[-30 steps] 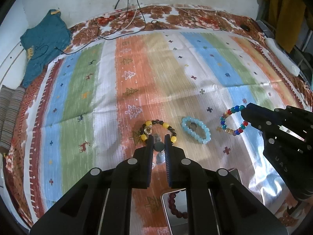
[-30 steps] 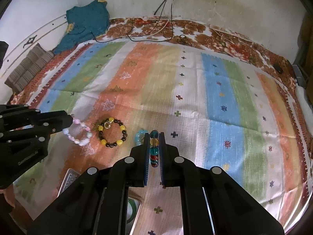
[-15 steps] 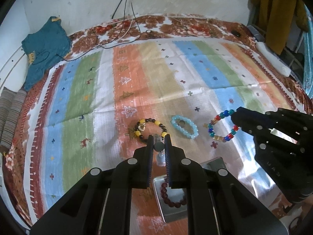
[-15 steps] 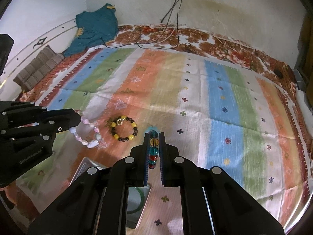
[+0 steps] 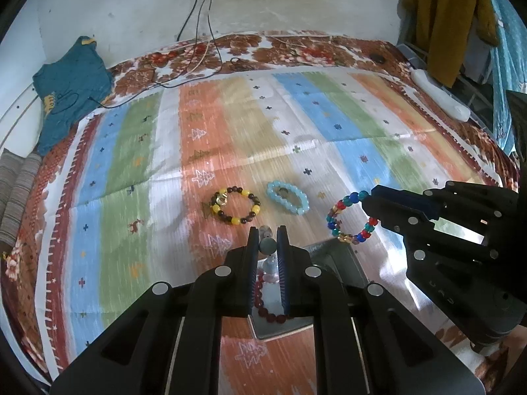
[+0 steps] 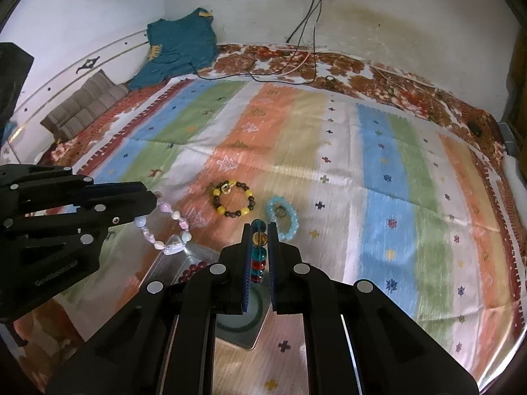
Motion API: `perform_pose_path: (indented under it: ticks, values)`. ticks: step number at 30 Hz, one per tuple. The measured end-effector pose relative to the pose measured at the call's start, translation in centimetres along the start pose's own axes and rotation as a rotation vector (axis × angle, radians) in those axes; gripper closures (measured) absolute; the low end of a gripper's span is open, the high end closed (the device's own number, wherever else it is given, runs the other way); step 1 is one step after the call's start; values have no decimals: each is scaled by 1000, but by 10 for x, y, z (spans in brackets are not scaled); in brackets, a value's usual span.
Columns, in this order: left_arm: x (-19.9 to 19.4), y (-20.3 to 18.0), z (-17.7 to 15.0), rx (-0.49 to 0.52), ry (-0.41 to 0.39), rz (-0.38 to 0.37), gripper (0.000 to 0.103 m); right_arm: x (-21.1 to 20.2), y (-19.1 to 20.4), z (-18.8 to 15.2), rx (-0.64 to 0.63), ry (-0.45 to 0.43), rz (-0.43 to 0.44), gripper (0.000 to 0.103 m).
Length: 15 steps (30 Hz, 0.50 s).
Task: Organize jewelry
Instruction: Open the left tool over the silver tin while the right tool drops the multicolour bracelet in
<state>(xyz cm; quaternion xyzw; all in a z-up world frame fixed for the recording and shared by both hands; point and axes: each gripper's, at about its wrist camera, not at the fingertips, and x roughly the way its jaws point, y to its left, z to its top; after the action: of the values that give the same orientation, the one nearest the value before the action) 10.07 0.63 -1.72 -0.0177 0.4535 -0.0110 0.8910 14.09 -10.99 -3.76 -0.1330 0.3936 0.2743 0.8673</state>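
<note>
**Q:** Where are you at with the bracelets? What's just changed?

**A:** Nearest first. My left gripper [image 5: 268,247] has its jaws clenched on the pale pink bracelet [image 6: 166,227], my right gripper [image 6: 260,242] is clenched on the multicolour bead bracelet [image 5: 350,217]. A second ago both were low over the bedspread; now they've come up and back, and the metal tray [image 5: 342,256] has slid into view right under them. So I'd say both pickups are done and I'm carrying toward the drop.

**Q:** Anything in the tray already?

**A:** A dark red bead bracelet [image 5: 263,306] under my left jaws, and a green bangle [image 6: 240,316] under the right ones. My own fingers cover most of both, and I can't tell if the tray is split into compartments or where its far rim runs.

**Q:** And further out?

**A:** The yellow-and-brown bracelet [image 5: 235,205] and the light blue bracelet [image 5: 288,197] lie side by side on the striped bedspread [image 5: 230,125], not touching, so they're left to do. Everything's a bit smeared from motion, so clasps and small charms are hard to make out. Beyond that, a teal shirt [image 5: 70,85] and cables [image 5: 201,33] at the wall.
</note>
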Motion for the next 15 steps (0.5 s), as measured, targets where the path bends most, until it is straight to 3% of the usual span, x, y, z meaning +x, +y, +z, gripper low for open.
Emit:
perform_pose_path:
  ticks: [15]
  values:
    - [0, 4, -15, -28, 38, 40, 90, -1, -4, -16, 29, 44, 20, 92]
